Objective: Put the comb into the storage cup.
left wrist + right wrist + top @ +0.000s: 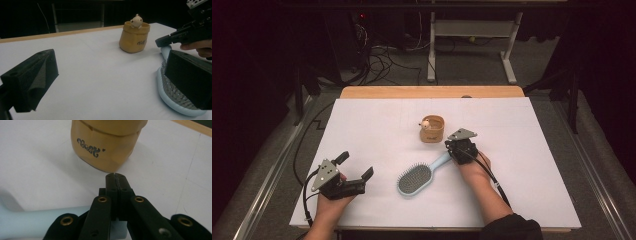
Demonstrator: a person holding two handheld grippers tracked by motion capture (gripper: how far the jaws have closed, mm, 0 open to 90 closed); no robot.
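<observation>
A light-blue hairbrush [416, 178] lies bristles up on the white table sheet, its handle running up and right. Over the end of that handle [37, 222] my right gripper [450, 146] sits shut, jaws pressed together with nothing between them, tips [116, 176] aimed at the tan pot [107, 145]. The pot [432, 129] stands just beyond it with a small pale figure [136, 20] in it. My left gripper [356, 165] rests open at the near left. The brush head [172, 100] lies beside its right jaw, the pot [133, 37] farther off.
The white sheet [377, 120] covers a wooden table whose far edge [432, 92] shows beyond it. Past the table, cables and a white desk frame [472, 30] stand on the dark floor. From the left gripper view, the right gripper [175, 37] comes in at the upper right.
</observation>
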